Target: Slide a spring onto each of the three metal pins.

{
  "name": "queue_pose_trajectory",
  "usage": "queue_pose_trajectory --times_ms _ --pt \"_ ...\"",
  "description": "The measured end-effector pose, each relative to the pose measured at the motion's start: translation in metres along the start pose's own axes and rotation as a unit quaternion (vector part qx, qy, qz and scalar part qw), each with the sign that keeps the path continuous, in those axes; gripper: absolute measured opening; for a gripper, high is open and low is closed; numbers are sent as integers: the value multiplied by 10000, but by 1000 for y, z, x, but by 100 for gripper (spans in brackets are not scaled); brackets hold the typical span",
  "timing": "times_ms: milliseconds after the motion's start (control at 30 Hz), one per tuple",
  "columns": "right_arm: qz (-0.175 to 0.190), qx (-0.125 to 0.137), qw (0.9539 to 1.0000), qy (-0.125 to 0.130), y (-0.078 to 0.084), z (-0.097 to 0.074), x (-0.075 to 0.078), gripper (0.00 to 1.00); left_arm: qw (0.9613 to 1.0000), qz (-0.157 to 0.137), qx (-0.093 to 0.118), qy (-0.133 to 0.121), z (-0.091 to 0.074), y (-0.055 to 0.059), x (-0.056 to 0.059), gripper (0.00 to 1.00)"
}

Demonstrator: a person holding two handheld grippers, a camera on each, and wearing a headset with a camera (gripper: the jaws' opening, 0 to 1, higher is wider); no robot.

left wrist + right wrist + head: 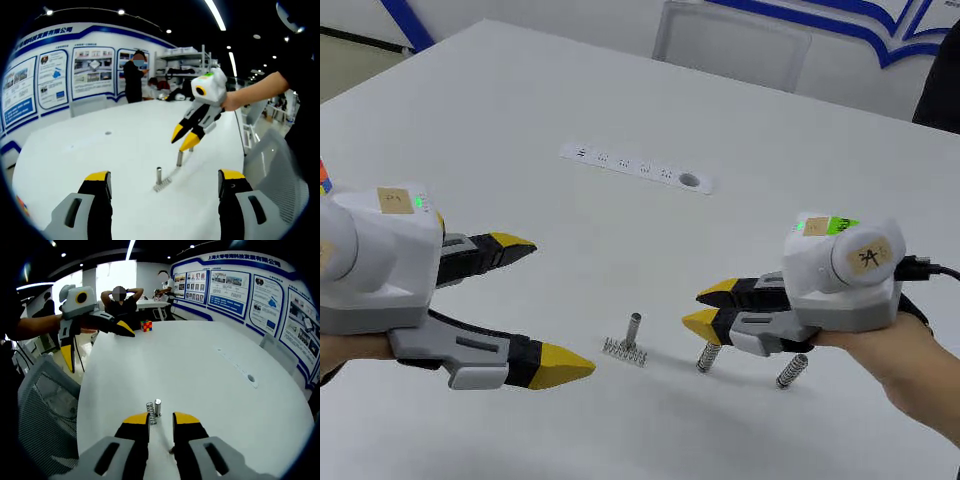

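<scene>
Lying beside a bare upright metal pin [633, 327], one silvery coiled spring [624, 350].

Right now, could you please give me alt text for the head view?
On a white table, a bare metal pin stands beside a spring lying flat; two other springs stand upright. The left gripper and right gripper hover open either side.

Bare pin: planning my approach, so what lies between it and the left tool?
Bare table, then the loose spring lying by the pin, in the left gripper view.
</scene>
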State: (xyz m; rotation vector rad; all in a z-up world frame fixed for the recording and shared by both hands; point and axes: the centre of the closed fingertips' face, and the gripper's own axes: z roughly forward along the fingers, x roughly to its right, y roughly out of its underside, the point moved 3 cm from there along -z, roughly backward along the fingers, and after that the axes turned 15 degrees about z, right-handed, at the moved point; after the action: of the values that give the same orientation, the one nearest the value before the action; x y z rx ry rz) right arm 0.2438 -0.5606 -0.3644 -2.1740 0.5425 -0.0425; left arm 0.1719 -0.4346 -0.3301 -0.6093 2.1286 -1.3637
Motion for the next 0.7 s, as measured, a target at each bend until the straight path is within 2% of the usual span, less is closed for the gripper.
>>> queue_pose_trajectory --times_ms 100,233,333,400,467,700 --pt "-119 -155 9997 -162 4 13 -14 19 10000 12 -49 13 -3 6 -1 89" --pt "-240 -366 9986 -285 10 26 -23 19 10000 -26 -54 -43 -9 9 -4 88" --pt "-329 -555 9976 -257 15 36 -24 19 10000 -37 -54 -74 -12 12 -4 88" --pt "-385 -685 9967 -190 20 43 -22 19 9998 -50 -141 -92 -13 18 -4 87" --pt "-235 -796 9965 -108 25 49 -21 18 9998 -76 -174 -117 -14 21 -4 87" --pt "-121 -1056 9943 98 35 67 -16 18 9996 -178 -98 -177 -15 22 -4 86"
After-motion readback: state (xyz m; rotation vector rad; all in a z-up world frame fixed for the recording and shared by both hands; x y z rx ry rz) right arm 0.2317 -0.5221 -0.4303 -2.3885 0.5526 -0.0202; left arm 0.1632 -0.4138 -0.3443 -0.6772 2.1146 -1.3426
